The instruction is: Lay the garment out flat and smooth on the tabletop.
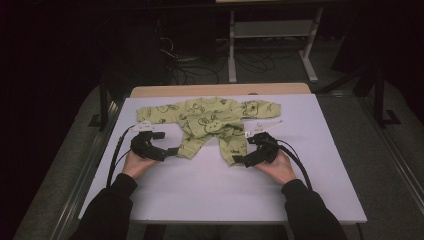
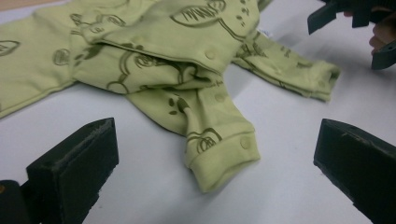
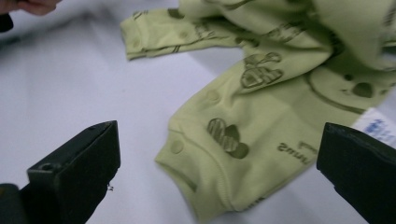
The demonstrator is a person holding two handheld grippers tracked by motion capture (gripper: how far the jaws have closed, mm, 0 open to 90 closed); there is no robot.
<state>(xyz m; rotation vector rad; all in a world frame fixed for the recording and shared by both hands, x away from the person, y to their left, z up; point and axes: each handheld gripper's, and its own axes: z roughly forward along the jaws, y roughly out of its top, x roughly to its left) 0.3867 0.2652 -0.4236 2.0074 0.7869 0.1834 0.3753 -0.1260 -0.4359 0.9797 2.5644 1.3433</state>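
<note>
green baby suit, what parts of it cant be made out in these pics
- Baby suit, high view: the prints and the white tag's lettering are too small to read.
- Left gripper view: the sleeves and neck are cut off by the top and left edges.
- Right gripper view: the near leg cuff is blurred; the label runs behind the right jaw, unreadable.
- Its underside lies hidden against the table.

romper: light green, dark green cartoon prints | table: white

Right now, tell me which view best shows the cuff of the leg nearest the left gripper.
The left gripper view: the cuff lies close and sharp, snaps visible. The high view shows it small beside the left gripper; the right gripper view shows it farther off.
</note>
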